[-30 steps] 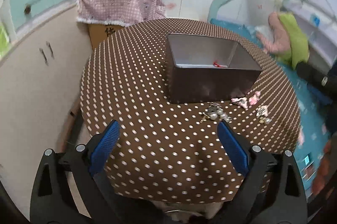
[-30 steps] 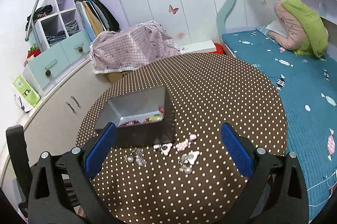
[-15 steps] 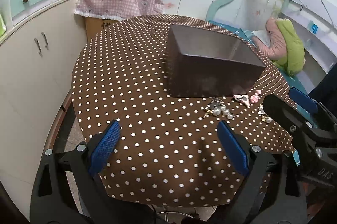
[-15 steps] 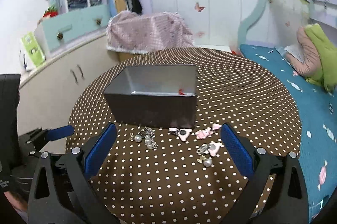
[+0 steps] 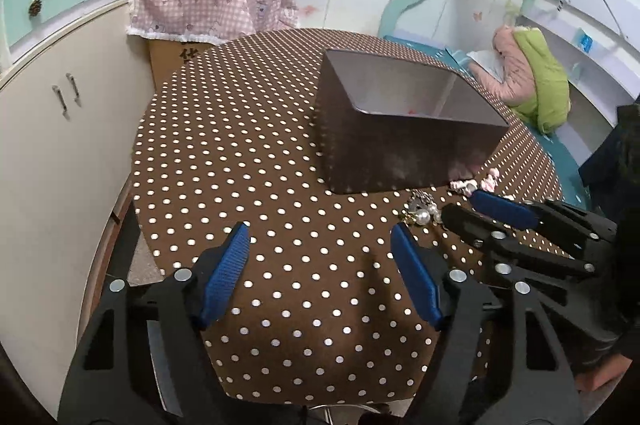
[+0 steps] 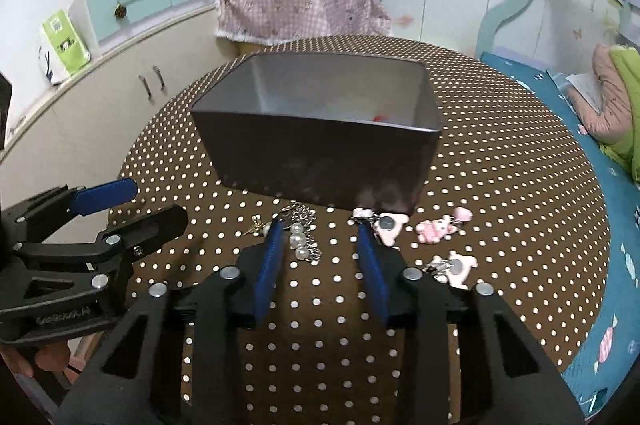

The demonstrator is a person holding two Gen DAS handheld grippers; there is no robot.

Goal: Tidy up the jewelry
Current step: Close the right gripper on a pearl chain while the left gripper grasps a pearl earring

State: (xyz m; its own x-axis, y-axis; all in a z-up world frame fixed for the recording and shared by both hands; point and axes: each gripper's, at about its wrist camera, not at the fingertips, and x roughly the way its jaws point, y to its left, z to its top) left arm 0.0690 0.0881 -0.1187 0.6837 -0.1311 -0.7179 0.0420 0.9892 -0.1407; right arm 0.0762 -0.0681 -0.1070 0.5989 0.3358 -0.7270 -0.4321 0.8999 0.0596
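Your right gripper (image 6: 320, 231) has its jaws apart, though not wide, blue pads low over the tablecloth (image 6: 500, 185), and nothing sits between them. The pearl chain (image 6: 301, 230) lies just inside the left pad at about 10 o'clock from the gap; the pink clip with the dark disc (image 6: 386, 227) touches the tip of the right pad at 2 o'clock. Further out at 3 o'clock you have a pink charm (image 6: 438, 228) and, lower down, another pale pink piece (image 6: 456, 267), all loose on the cloth. Dead ahead at 12 o'clock stands the dark box (image 6: 320, 161), open on top, with a speck of red showing inside. Your left gripper (image 5: 320, 257) is spread wide and empty, hovering above the near edge of the table, with the box (image 5: 396, 153) at 1 o'clock. From that side the right gripper (image 5: 464, 205) reaches in at 3 o'clock beside the pearls (image 5: 422, 215).
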